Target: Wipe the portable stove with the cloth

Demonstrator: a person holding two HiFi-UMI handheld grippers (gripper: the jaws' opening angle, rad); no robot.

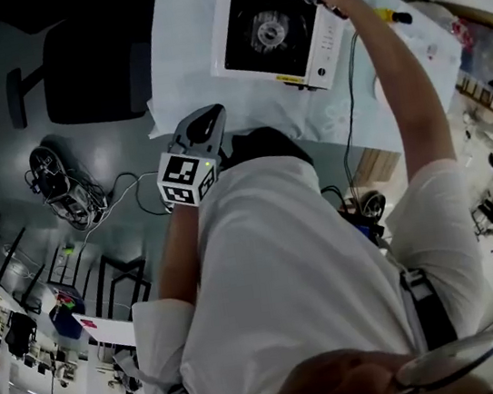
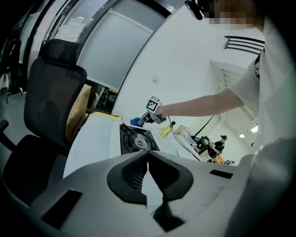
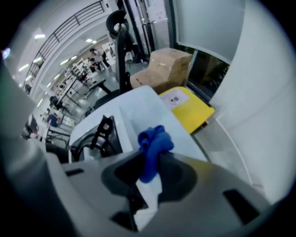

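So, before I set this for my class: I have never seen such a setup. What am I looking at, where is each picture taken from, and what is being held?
No robot here: a person holds a two-jaw gripper in each hand. The head view comes from a camera on the person's head, looking down past their white shirt. The other two cameras ride on the grippers and look along their jaws. On the white-covered table sits a portable stove, white with a black top. The right gripper, reached out at the stove's far side, is shut on a blue cloth. The left gripper is shut and empty, held back near the body.
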